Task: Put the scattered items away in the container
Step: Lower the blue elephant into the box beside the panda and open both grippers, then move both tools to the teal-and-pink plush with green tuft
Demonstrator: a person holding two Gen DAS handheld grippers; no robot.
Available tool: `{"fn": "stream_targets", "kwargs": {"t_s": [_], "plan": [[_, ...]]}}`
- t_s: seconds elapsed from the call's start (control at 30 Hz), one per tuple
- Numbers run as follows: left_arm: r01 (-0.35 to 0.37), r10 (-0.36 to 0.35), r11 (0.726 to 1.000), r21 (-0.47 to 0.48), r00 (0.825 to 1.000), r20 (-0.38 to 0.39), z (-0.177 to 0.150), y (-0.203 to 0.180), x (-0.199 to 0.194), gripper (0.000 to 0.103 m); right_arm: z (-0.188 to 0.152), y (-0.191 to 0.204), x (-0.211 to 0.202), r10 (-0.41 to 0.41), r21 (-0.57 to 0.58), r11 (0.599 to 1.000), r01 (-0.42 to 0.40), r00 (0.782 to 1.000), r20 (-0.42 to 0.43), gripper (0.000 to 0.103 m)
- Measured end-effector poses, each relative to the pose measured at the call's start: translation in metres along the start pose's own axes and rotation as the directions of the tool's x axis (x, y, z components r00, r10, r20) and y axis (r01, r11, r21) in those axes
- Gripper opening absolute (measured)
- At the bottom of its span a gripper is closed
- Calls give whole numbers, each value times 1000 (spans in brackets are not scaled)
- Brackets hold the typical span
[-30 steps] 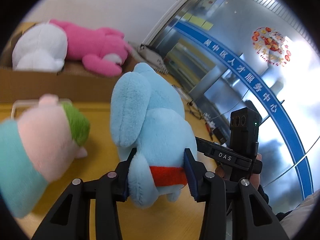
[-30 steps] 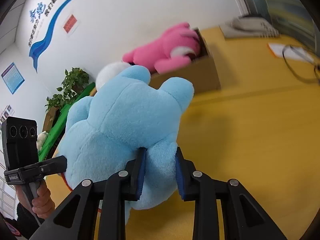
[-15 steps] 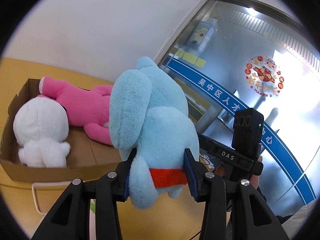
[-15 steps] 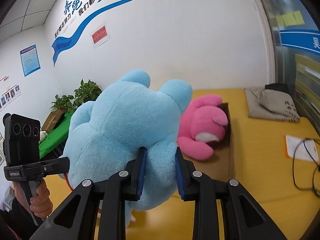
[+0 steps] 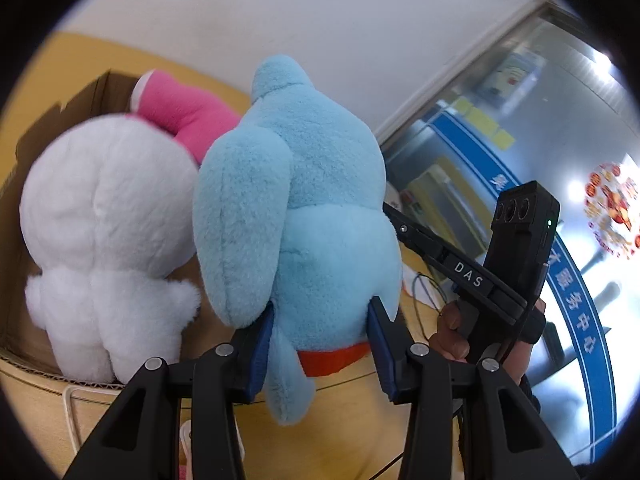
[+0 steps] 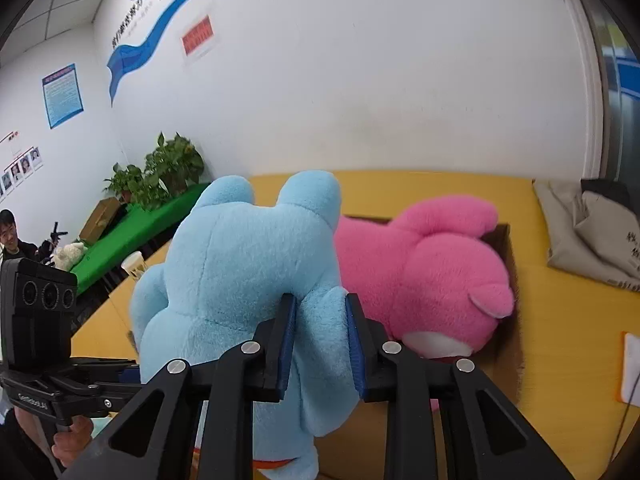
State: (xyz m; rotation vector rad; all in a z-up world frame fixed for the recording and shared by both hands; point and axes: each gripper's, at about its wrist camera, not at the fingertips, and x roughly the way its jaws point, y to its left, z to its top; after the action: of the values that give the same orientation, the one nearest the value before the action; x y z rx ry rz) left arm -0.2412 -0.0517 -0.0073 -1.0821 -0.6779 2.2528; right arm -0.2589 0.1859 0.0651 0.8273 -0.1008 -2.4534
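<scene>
Blue plush toy (image 5: 304, 216) clamped by both grippers, left (image 5: 320, 344) and right (image 6: 320, 344), held above the cardboard box (image 6: 514, 280) (pink plush (image 6: 432, 276) and white plush (image 5: 108, 224) inside).

Box nearly filling up, a gap showing between the toys

The white plush (image 5: 108, 236) is crowding the left of the cardboard box (image 5: 48, 120), the pink plush (image 6: 424, 276) is sprawling across the far right, and the blue plush (image 5: 296, 216) is hanging over the bare strip between them.
</scene>
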Motion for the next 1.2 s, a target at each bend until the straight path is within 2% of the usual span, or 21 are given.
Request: {"fn": "stream_targets", "kwargs": {"t_s": [0.2, 0.37, 0.43, 0.53, 0.57, 0.6, 0.63, 0.67, 0.7, 0.73, 0.83, 0.93, 1.07, 1.1, 1.2], "plan": [[-79, 74, 995, -62, 994, -86, 6, 17, 21, 43, -25, -21, 46, -15, 54, 998, 20, 996, -86, 25], [-192, 185, 981, -23, 968, -169, 6, 12, 38, 43, -37, -31, 59, -54, 84, 994, 65, 990, -127, 25], [-203, 197, 979, -16, 965, -174, 5, 12, 38, 44, -40, -32, 62, -79, 85, 992, 93, 985, -151, 25], [-200, 196, 979, -22, 972, -130, 3, 9, 21, 45, -41, -37, 57, -95, 109, 988, 113, 983, -160, 28], [-203, 200, 979, -17, 974, -107, 4, 7, 12, 44, -39, -39, 51, -81, 125, 987, 100, 985, -154, 29], [-198, 197, 980, -10, 977, -78, 4, 5, 3, 44, -38, -39, 44, -55, 136, 988, 75, 988, -143, 34], [-191, 190, 982, -3, 981, -43, 4, 4, -10, 46, -35, -35, 38, -42, 132, 989, 60, 990, -133, 42], [-186, 186, 982, 2, 982, -11, 4, 2, -23, 46, -31, -30, 31, -46, 114, 992, 60, 992, -120, 62], [-184, 184, 983, 4, 983, 21, 3, 0, -37, 47, -27, -23, 25, -50, 89, 994, 60, 993, -106, 77], [-185, 184, 983, 6, 982, 43, 2, -2, -48, 47, -23, -16, 20, -44, 65, 997, 51, 995, -93, 80], [-219, 216, 976, 19, 971, 98, -11, -7, -81, 48, -10, 5, 18, -10, 32, 999, 12, 998, -69, 80], [-253, 249, 967, 31, 962, 110, -29, -7, -104, 48, -2, 28, 34, 34, 13, 999, -33, 997, -73, 80], [-311, 307, 950, 21, 946, 104, -39, -1, -119, 48, -15, 41, 59, 15, 15, 1000, -13, 993, -113, 78], [-323, 320, 946, 9, 941, 106, -43, 3, -124, 48, -17, 41, 56, 13, 25, 1000, -11, 995, -100, 78], [-322, 321, 947, -15, 938, 127, -55, 11, -139, 48, -28, 38, 29, 76, 103, 992, -70, 996, -52, 80]]}}
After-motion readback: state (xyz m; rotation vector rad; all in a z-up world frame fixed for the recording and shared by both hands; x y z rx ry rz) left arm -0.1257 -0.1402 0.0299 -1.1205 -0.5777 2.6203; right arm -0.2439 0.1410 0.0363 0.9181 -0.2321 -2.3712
